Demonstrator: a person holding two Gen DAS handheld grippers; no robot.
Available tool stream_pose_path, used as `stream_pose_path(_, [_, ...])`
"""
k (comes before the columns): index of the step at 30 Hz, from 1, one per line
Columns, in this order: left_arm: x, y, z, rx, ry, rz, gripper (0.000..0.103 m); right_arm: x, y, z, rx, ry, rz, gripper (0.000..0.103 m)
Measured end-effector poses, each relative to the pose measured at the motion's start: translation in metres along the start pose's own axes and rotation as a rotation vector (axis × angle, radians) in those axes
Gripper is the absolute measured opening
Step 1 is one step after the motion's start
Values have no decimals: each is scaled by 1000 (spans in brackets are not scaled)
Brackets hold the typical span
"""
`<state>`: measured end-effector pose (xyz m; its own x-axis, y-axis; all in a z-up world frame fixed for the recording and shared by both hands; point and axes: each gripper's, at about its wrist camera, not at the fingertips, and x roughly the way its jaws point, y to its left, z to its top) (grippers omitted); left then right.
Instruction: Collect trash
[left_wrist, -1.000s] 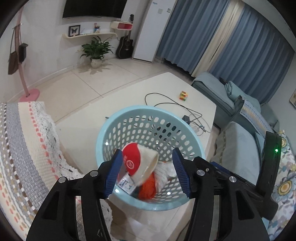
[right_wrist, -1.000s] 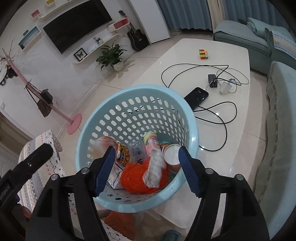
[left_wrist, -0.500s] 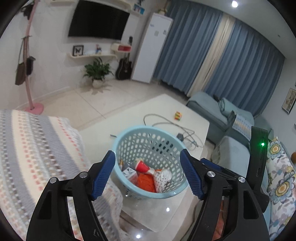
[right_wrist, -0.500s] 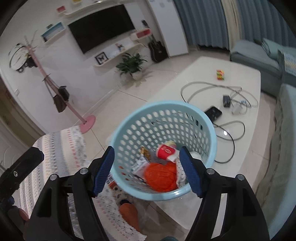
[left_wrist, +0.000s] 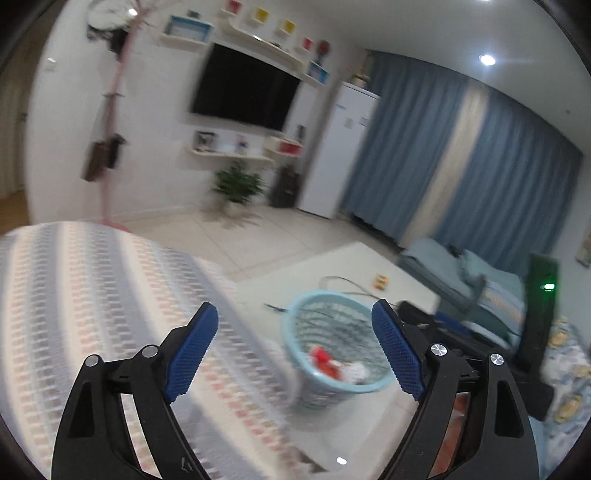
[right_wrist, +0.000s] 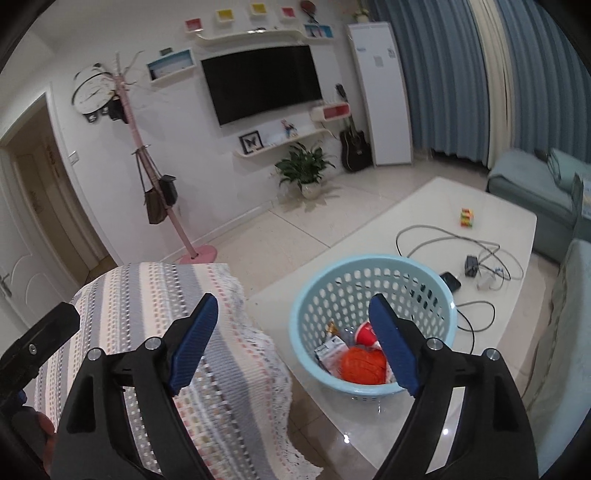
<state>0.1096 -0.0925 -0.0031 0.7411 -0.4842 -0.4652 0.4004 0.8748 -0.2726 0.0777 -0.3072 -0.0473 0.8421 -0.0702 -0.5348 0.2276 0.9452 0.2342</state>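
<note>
Now both the left gripper and right gripper have just been opening, nothing between them; trash sits in the blue basket near the table's near corner. Collection looks finished; next, scan for leftovers.

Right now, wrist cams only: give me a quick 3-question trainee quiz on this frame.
1. True or false: the right gripper is holding a piece of trash.
2. Where does the light blue laundry-style basket stand? A) on the floor B) on the white coffee table C) on the sofa
3. Fill in: the largest item seen in the basket is a crumpled ____ bag.

Key: 1 false, both it and the left gripper are open and empty; 2 B; 3 orange.
</note>
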Motion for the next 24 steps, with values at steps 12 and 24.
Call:
stream_pose_path(12, [-35, 39, -51, 153, -221, 512, 88, -29, 55, -69, -98, -178, -83, 82])
stream_pose_path(24, [-37, 51, -61, 102, -171, 435, 92, -29, 62, -72, -163, -224, -209, 82])
